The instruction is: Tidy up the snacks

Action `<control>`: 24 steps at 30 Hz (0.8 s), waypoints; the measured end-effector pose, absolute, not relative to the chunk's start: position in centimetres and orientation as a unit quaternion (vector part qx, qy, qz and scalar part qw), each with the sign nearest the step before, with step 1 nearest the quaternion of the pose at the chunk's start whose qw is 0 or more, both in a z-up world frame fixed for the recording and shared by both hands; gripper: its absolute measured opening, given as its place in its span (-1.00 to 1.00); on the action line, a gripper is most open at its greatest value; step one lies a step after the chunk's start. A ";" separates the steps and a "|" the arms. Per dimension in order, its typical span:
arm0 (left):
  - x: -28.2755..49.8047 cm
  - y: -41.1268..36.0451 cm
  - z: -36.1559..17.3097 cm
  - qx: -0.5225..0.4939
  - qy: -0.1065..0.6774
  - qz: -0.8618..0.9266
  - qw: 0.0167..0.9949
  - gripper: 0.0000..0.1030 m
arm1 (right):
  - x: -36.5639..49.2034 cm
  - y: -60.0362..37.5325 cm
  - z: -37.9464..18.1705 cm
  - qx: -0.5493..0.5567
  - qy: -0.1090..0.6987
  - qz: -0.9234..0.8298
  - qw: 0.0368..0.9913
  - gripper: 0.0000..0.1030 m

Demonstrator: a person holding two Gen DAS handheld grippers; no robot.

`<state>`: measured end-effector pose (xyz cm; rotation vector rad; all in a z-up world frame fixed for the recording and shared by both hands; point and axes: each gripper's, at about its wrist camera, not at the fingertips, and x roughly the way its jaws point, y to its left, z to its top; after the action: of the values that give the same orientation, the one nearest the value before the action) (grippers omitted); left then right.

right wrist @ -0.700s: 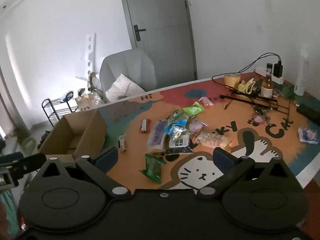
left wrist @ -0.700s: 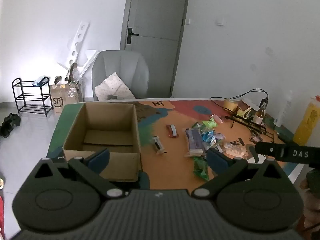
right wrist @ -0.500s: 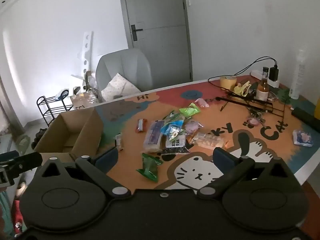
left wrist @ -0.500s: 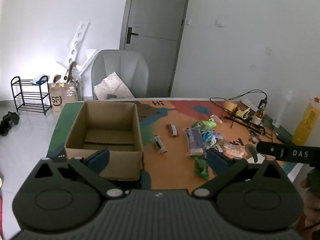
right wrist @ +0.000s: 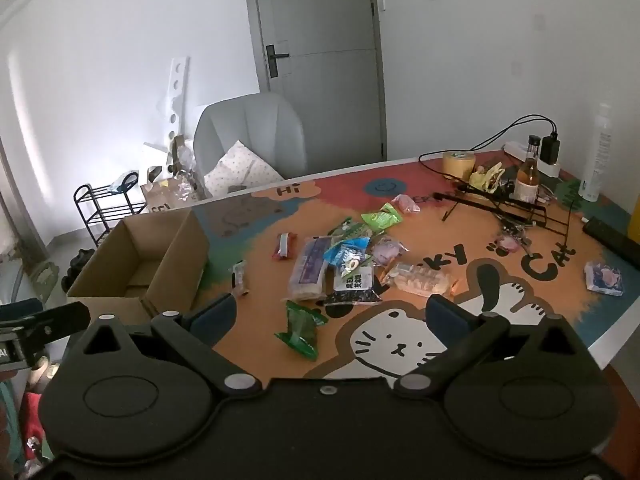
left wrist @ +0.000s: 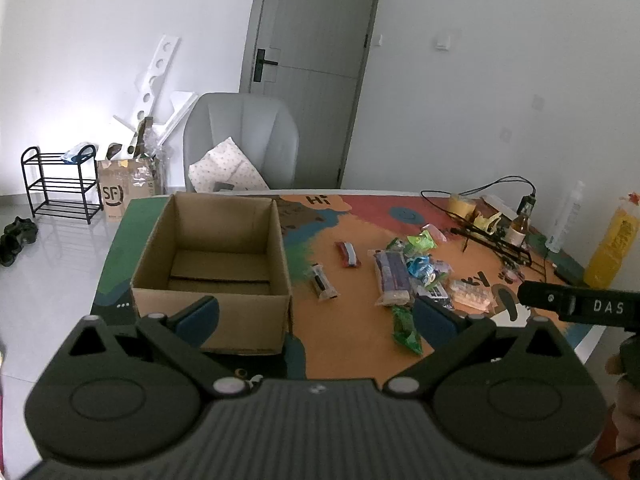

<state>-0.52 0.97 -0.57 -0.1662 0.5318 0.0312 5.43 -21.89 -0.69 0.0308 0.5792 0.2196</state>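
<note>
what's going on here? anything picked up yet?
Not yet. A person holds both grippers above the colourful cat-print table. The left gripper and right gripper are both open and hold nothing. The open brown cardboard box looks empty inside. The loose pile of snack packets lies on the table beside it, with a green crinkly packet nearest the grippers. Sorting has not started.

Grey chair (left wrist: 240,136) with spotted cushion (left wrist: 228,170) — behind the worktop (right wrist: 420,344). Black wire rack (left wrist: 58,184) on the floor. Tape roll (right wrist: 459,164), brown bottle (right wrist: 528,178), yellow bottle (left wrist: 612,240) — worktop's far right side.
</note>
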 end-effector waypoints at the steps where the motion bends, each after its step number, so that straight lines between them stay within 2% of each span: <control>1: -0.5 1.0 -0.7 -0.082 0.263 0.014 0.961 0.99 | 5.4 -21.8 -0.7 0.014 0.285 0.108 0.952 1.00; 24: 0.0 1.0 -1.5 -0.083 0.275 0.010 0.958 0.99 | 5.5 -21.4 -1.3 -0.002 0.297 0.101 0.950 1.00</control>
<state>-0.02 0.96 -1.51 -0.1674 0.5569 0.0205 5.52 -21.40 -1.35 -0.0043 0.6036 0.2064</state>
